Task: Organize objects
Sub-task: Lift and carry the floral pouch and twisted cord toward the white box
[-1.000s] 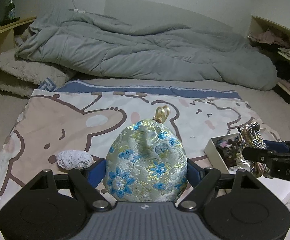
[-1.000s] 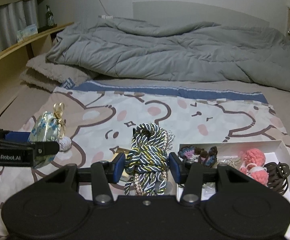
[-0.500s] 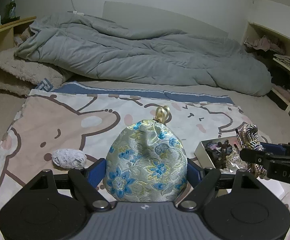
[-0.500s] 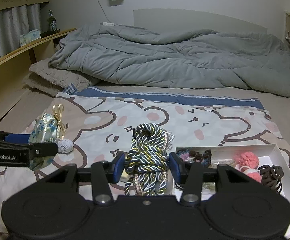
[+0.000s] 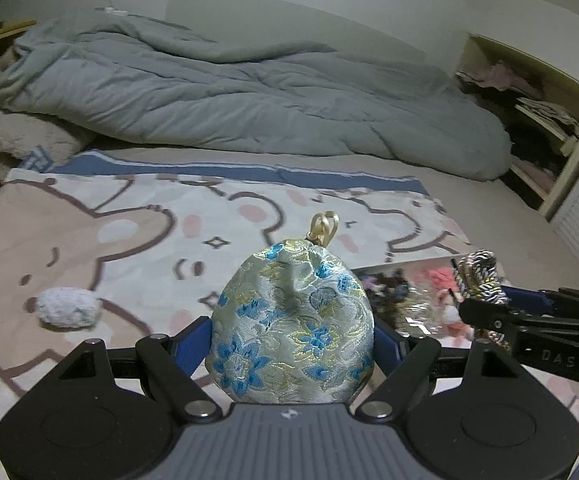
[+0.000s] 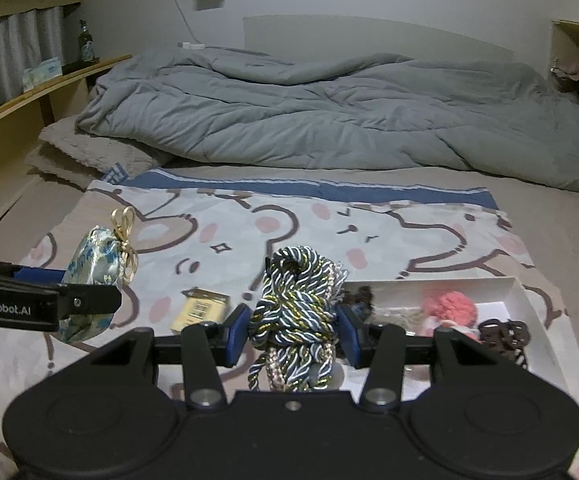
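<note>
Clamped in my left gripper (image 5: pixel 292 344) is the brocade pouch (image 5: pixel 293 320); my right gripper (image 6: pixel 294 330) pinches the cord bundle (image 6: pixel 297 316), both lifted for carrying toward the white box (image 6: pixel 529 304) at right.

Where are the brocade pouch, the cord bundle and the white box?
pouch (image 5: pixel 293 328): left wrist view, middle of its flowered cloth.
cord bundle (image 6: pixel 295 304): right wrist view, middle of the twisted cords.
white box (image 6: pixel 529 304): right wrist view, its right wall.
</note>
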`<state>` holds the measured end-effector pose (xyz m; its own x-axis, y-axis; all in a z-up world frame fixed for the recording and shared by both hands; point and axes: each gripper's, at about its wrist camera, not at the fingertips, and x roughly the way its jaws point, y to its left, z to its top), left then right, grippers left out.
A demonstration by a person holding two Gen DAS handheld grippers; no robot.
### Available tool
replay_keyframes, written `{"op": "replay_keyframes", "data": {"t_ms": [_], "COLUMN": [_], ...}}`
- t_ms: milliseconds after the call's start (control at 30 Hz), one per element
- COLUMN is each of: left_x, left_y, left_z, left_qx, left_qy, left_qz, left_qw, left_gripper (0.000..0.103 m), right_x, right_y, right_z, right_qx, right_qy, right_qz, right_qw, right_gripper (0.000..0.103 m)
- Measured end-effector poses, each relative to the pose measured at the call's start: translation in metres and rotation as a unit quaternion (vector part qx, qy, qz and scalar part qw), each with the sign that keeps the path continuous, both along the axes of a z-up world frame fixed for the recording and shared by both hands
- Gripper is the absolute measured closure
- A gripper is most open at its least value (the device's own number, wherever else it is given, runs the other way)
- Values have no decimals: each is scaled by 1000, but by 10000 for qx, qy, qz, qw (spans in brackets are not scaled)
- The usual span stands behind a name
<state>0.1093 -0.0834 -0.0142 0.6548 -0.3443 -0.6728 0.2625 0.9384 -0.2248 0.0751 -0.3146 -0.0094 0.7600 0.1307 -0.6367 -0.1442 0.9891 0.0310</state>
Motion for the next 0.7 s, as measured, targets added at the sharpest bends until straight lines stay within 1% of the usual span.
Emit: {"op": "replay_keyframes", "data": {"t_ms": [233,467,633,700], "left_x": [2,3,6,6], "left_y": [-34,-66,-95,-107], "left_z": [-9,-17,-25,-27], "left_qx": [-166,-407,-484,-456], "left_qy": [115,165,271,275], "left_qz": [-291,-556,-739,-813], "left_qw": [9994,9975,9957,9953], "left_gripper": [21,21,21,21], "right_x": [-7,-12,-15,-16], "right_y": [-33,-74,-103,-112], "right_z": [-4,-9,-15,-19], "right_qx": [-155,-135,-163,-210], "right_qy": [28,59,110,154], "right_qz": [-219,-560,-739,-786], "right_qw": [9996,9983,9971,9966], "right_gripper": [55,55,55,55]}}
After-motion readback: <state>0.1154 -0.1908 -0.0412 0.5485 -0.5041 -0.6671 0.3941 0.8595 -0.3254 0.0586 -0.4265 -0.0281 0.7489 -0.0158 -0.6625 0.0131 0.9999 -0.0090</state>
